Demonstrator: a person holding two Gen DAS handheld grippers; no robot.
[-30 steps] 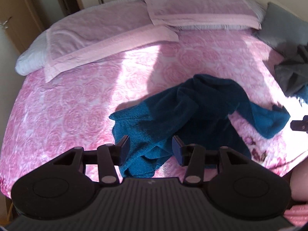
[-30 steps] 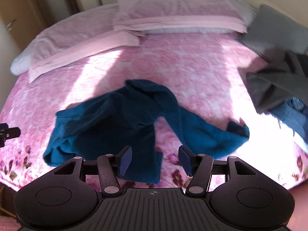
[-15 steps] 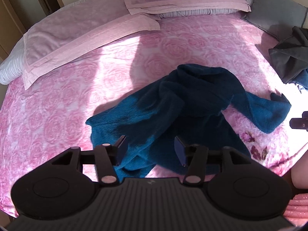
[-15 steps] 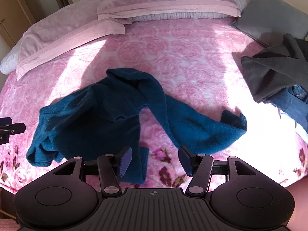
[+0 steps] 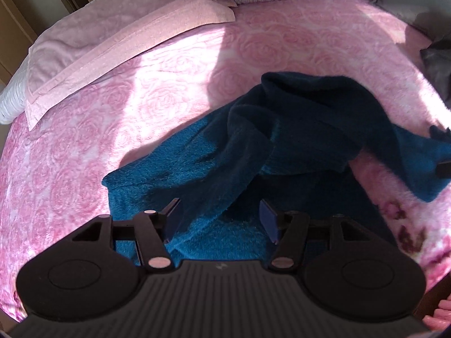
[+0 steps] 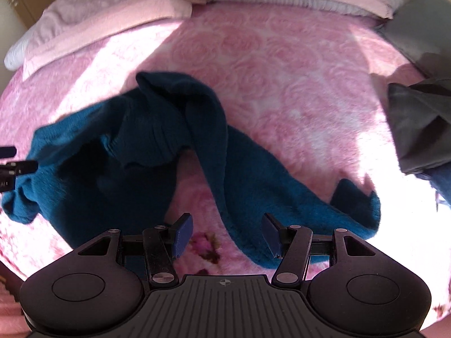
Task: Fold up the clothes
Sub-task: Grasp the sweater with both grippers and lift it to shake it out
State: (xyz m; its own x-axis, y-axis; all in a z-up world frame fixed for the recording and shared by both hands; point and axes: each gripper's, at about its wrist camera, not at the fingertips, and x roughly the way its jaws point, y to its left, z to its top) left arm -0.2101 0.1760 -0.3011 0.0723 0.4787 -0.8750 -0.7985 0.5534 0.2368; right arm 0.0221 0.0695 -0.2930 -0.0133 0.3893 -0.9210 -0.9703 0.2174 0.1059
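Observation:
A crumpled teal fleece garment lies on the pink rose-patterned bed. My left gripper is open and empty, just above the garment's near left part. In the right wrist view the same garment spreads from the left edge to a sleeve end at right. My right gripper is open and empty, hovering over the sleeve and a bare patch of bed. The left gripper's tip shows at the left edge of the right wrist view.
Pink pillows lie along the head of the bed. A dark grey garment with blue denim beneath it lies at the right, and a grey cushion sits behind it. The bed's near edge runs just below both grippers.
Both grippers have moved forward and lower toward the teal garment, which now looms larger. Both stay open. The garment itself has not moved.

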